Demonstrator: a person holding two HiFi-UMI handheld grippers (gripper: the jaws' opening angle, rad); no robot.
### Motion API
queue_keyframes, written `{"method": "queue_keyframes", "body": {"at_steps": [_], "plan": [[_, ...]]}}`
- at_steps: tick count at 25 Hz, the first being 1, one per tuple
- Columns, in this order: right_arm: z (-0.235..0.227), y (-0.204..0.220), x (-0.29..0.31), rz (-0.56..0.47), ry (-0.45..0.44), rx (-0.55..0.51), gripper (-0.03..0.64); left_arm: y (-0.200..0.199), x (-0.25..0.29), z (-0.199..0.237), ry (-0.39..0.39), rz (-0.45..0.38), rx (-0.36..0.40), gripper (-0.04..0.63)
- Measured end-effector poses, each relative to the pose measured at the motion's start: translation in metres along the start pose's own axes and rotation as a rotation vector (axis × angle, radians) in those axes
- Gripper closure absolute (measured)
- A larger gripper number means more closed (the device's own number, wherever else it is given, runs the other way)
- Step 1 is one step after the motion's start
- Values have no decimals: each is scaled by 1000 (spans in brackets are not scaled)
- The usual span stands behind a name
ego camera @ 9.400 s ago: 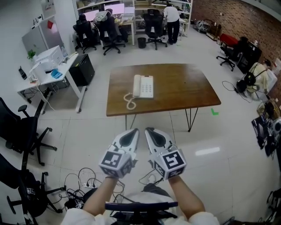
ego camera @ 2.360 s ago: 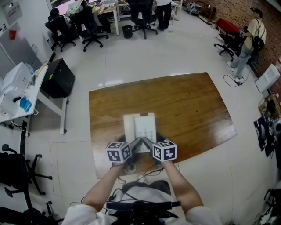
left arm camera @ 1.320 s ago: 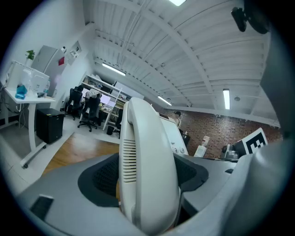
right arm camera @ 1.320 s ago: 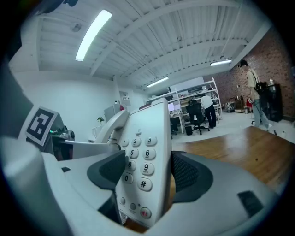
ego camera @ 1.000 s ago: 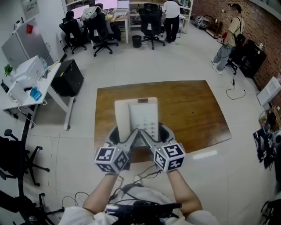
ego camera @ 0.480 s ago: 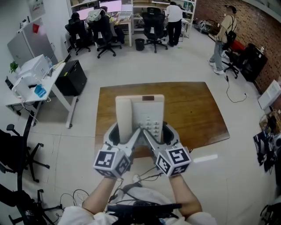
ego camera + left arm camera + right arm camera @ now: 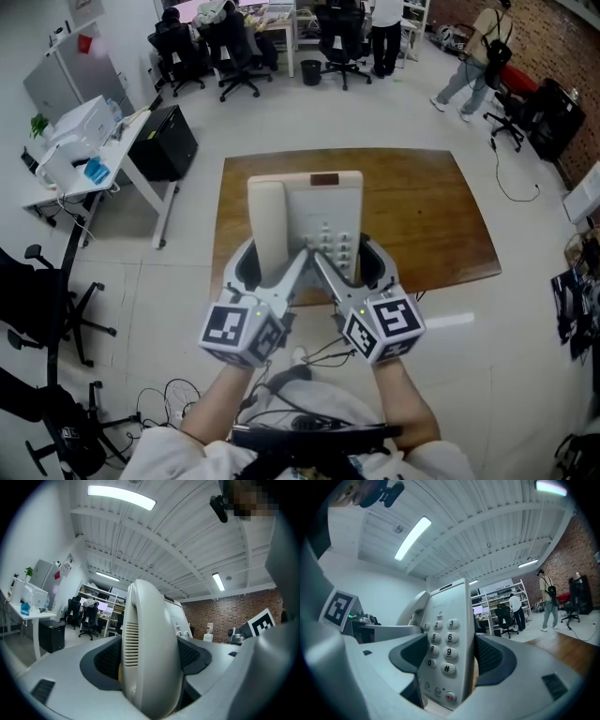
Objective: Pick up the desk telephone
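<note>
Desk telephone (image 7: 305, 220): one unit, off the tabletop (image 7: 422, 216) and held in the air over its near edge. The near end sat in the jaws and the far end pointed away from the person.

- Handset (image 7: 267, 225): one, seated in its cradle on the phone's left side. Keypad (image 7: 333, 248) on the right, facing up.
- Left gripper (image 7: 265, 272): jaws set wide and clamped across the handset side. The left gripper view showed the handset filling the gap, with pads against both flanks.
- Right gripper (image 7: 352, 264): jaws likewise wide and closed on the keypad side. The right gripper view showed the number keys between the pads.
- Two grippers, one per half of the body, side by side and nearly touching at the middle. Probable reason: the phone was too broad for one pair of jaws. The split grip also pinned the handset in its cradle and kept the body level.
- Both grips were at the near end only, so the far end overhung. Judged risk: nose-down sag.
- Cord: loose cables showed below the grippers, but whether any belonged to the phone couldn't be told.
- Tabletop: one, wooden, nothing else visible on it.
- Background: office desks and chairs, and one person walking (image 7: 466, 58) at the far right.

Judged status: the lift was essentially done.
</note>
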State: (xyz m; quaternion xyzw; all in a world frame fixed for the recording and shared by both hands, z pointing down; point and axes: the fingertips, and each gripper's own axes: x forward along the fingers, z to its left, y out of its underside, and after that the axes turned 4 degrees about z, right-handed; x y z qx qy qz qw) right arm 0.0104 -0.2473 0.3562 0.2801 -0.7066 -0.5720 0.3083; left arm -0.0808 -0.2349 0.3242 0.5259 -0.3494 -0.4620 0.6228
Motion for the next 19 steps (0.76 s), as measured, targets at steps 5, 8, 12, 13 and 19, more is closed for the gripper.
{"method": "queue_keyframes", "body": {"at_steps": [5, 8, 12, 13, 19], "plan": [[6, 0, -5, -9, -4, -9, 296, -2, -8, -2, 0, 2, -8, 261], [9, 0, -6, -8, -4, -14, 296, -1, -11, -1, -2, 1, -13, 261], [14, 2, -5, 8, 5, -19, 296, 0, -15, 2, -3, 3, -28, 261], [16, 3, -4, 8, 4, -19, 296, 1, -16, 4, -2, 5, -30, 261], [20, 9, 4, 20, 6, -23, 296, 5, -17, 15, 1, 5, -49, 261]]}}
